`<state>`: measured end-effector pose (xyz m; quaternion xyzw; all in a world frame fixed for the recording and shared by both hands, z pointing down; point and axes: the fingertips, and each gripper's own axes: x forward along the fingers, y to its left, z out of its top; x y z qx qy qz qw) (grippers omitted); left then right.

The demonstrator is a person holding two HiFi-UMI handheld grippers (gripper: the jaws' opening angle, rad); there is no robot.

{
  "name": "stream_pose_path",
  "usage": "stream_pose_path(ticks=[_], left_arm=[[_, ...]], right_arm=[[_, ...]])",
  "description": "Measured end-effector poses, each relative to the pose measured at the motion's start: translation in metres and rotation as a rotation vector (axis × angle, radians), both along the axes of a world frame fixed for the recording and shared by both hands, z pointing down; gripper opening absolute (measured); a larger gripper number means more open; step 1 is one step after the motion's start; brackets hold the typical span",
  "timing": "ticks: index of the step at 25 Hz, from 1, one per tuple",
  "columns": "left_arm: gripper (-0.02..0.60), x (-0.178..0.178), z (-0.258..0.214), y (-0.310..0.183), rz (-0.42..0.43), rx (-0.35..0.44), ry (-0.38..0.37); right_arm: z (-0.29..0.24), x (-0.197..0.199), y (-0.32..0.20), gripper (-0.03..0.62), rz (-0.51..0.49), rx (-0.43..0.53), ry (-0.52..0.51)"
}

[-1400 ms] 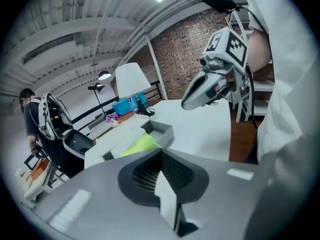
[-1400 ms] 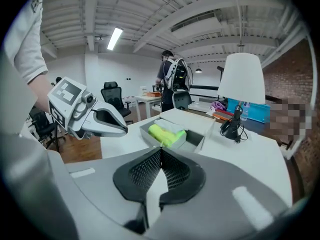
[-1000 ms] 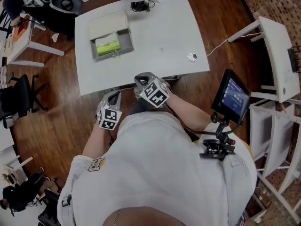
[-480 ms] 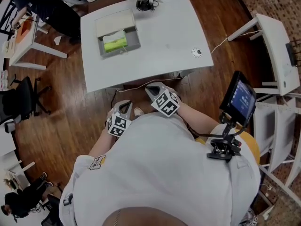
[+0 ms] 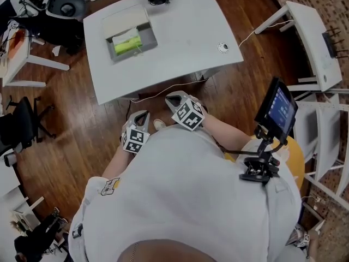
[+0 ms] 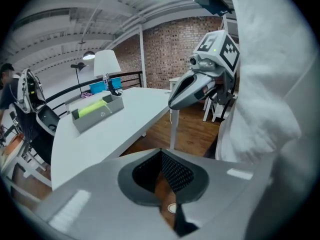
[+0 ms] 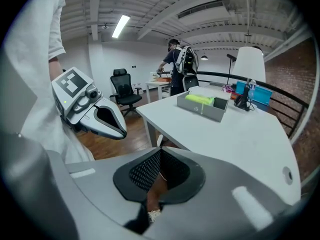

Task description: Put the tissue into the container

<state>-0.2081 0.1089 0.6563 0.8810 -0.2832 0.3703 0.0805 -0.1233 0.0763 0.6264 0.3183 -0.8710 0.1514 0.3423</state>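
Observation:
A grey open container (image 5: 146,37) stands on the far left part of the white table (image 5: 180,31), seen too from the left gripper view (image 6: 100,115) and the right gripper view (image 7: 207,111). Inside it lies a yellow-green tissue pack (image 5: 128,47) (image 6: 92,106) (image 7: 200,98). My left gripper (image 5: 136,125) (image 6: 161,151) is shut and empty, held off the table close to the person's body. Beside it, just short of the table's near edge, my right gripper (image 5: 177,100) (image 7: 160,151) is also shut with nothing in it.
A white lamp (image 6: 106,64) stands at the table's far end, and a small round disc (image 5: 223,48) lies near its right edge with a cable running off. A mounted screen (image 5: 277,105) is at the right. An office chair (image 5: 65,7) and a person (image 7: 175,66) are beyond.
The person has drawn back a little from the table's near edge, both grippers moving with the body. Both grippers stay shut and empty.

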Motion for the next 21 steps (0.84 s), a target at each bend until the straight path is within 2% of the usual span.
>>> stream_pose_path(ticks=[7, 16, 21], left_arm=[[0.000, -0.001, 0.008, 0.007, 0.026, 0.007, -0.011], [0.000, 0.004, -0.003, 0.001, 0.039, 0.012, 0.010], [0.000, -0.009, -0.009, -0.001, 0.030, 0.021, 0.006]], right_arm=[[0.003, 0.006, -0.002, 0.000, 0.020, 0.003, 0.008], [-0.001, 0.012, -0.006, 0.000, 0.043, 0.004, 0.022], [-0.007, 0.003, -0.012, 0.000, 0.030, 0.011, 0.023]])
